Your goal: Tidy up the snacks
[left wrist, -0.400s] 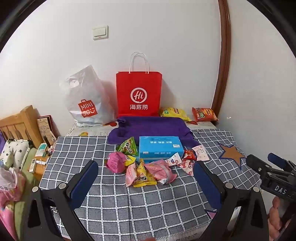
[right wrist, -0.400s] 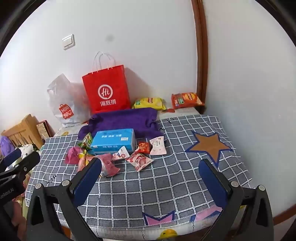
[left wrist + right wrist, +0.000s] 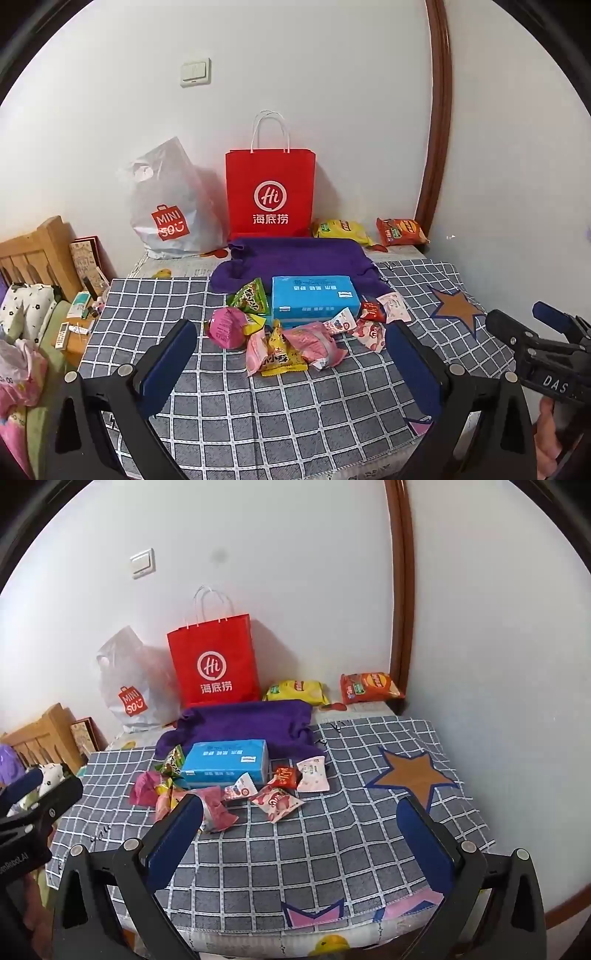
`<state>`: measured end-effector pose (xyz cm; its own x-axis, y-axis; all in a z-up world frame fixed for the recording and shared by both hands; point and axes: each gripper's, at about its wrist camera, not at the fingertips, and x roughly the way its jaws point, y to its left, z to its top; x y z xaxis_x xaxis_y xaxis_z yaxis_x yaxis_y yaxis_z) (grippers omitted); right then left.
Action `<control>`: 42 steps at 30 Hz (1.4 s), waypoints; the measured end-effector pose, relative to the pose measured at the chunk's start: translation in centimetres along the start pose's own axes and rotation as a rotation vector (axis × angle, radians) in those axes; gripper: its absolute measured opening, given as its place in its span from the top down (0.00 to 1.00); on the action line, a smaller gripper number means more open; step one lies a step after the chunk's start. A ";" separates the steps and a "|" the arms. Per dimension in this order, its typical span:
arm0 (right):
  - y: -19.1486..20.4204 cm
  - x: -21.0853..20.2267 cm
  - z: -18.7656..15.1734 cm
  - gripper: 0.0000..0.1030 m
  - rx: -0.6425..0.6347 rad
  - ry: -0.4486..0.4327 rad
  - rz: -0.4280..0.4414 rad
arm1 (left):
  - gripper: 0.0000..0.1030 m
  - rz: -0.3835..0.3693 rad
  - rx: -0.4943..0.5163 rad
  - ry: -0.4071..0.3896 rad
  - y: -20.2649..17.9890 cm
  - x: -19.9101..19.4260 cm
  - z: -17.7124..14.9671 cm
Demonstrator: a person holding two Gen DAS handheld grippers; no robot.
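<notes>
A gray checked cloth [image 3: 280,413] covers the bed, and the snacks sit in a loose heap near its middle, toward the far edge. A blue box [image 3: 314,301] stands at the back of the heap, just in front of a purple towel [image 3: 299,258] that lies along the far side. Left of the box are a green packet [image 3: 251,297] and a round pink packet [image 3: 226,326]; in front of it a yellow packet [image 3: 279,352] lies against a pink wrapper [image 3: 314,343], and to the right are a small red packet [image 3: 284,777] and a pale pink sachet [image 3: 313,775], touching each other. Against the wall stand a red paper bag [image 3: 271,195] and a white plastic bag [image 3: 168,210], with a yellow chip bag [image 3: 341,230] and an orange chip bag [image 3: 400,232] lying in the far right corner. The left gripper [image 3: 291,363] hangs above the near edge with its jaws spread wide and nothing between them, the heap just beyond its tips. The right gripper [image 3: 303,829] is likewise released and empty, over bare cloth to the right of the heap.
</notes>
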<state>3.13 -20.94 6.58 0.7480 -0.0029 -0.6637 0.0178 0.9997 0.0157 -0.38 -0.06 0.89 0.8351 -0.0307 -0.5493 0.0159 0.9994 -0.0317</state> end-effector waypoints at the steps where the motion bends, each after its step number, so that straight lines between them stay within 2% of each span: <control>1: 0.0 -0.1 0.0 0.00 -0.002 -0.003 0.006 | 0.01 0.001 -0.003 0.000 0.1 0.0 0.1; 14: 0.1 -0.8 -0.2 0.00 0.003 -0.033 0.001 | 0.01 -0.012 -0.002 -0.017 0.3 -0.6 -0.4; 42: 0.4 -0.7 -0.3 0.00 0.002 -0.029 0.025 | 0.01 -0.007 0.008 -0.030 0.0 -1.1 -0.6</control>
<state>2.40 -20.57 6.81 0.7674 0.0217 -0.6408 0.0002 0.9994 0.0341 -1.68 -0.07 0.97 0.8510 -0.0376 -0.5238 0.0264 0.9992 -0.0289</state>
